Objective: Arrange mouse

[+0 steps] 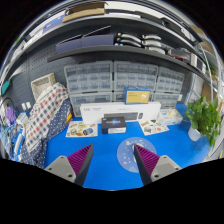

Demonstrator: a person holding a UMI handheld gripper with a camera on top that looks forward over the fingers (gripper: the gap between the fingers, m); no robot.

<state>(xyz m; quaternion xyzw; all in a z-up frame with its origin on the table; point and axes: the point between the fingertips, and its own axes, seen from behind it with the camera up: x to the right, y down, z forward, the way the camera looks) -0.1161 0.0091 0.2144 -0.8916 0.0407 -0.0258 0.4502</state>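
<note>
Hovering over smooth blue mat (105,150): open tongs (113,163)

The tongs (113,160) are held level, their two purple-padded fingers (81,160) spread wide apart.

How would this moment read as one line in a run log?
claw: open, empty | above blue mat | mouse: not discernible | plant at right

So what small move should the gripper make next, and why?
Probably ease forward toward the dark object, possibly the mouse, beyond the fingers. The gripper is open and holds nothing, with blue table between it and the object.
</note>
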